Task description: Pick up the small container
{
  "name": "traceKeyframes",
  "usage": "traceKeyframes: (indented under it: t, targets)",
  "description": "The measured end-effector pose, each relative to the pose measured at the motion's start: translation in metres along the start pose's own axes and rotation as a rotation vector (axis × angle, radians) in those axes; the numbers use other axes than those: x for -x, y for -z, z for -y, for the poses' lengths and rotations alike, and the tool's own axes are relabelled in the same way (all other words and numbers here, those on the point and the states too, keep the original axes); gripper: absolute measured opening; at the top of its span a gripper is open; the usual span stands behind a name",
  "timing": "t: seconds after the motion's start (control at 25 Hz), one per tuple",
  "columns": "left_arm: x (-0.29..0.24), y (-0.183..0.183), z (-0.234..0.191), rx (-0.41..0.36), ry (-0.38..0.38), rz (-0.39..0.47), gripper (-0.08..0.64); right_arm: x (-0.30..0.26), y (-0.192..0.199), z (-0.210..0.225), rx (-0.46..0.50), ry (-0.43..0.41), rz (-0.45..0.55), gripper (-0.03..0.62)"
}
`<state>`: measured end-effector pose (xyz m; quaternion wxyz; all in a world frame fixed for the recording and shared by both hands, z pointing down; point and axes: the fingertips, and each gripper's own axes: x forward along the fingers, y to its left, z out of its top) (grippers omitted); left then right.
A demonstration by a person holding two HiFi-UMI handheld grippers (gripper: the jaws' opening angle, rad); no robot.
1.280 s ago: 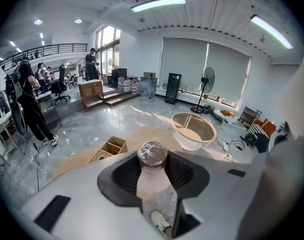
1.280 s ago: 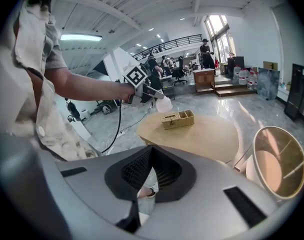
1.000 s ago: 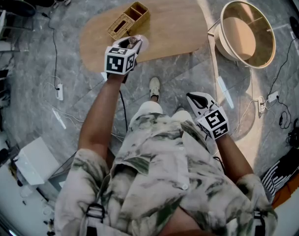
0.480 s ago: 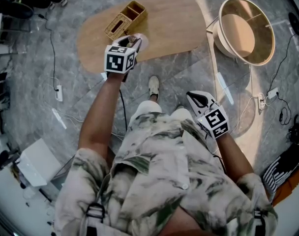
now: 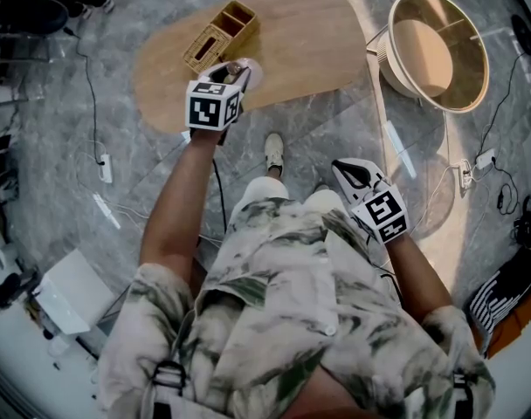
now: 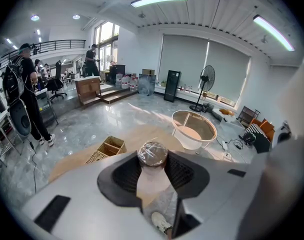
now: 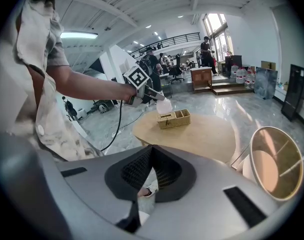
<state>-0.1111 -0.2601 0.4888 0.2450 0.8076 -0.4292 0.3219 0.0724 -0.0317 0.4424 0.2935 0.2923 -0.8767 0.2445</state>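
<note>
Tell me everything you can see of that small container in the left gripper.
The small container is a round tub, pale and translucent like plastic, with a shiny, crinkled clear top. It sits pinched at its sides by the pads of the left gripper, held over the wooden table near a wicker box.

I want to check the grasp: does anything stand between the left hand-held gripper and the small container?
Nothing visible does. The small container already sits between the jaws of the left hand-held gripper, over the wooden table, near the wicker basket.
</note>
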Motion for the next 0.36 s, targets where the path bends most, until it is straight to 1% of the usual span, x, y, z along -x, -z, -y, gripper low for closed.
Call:
traceKeyframes:
  t: [0.36]
  targets:
    - [-0.024,-0.005,-0.016,-0.022,0.02,-0.013,0.156,-0.021,-0.013,0.014,-0.013,0.019,-0.02,0.02]
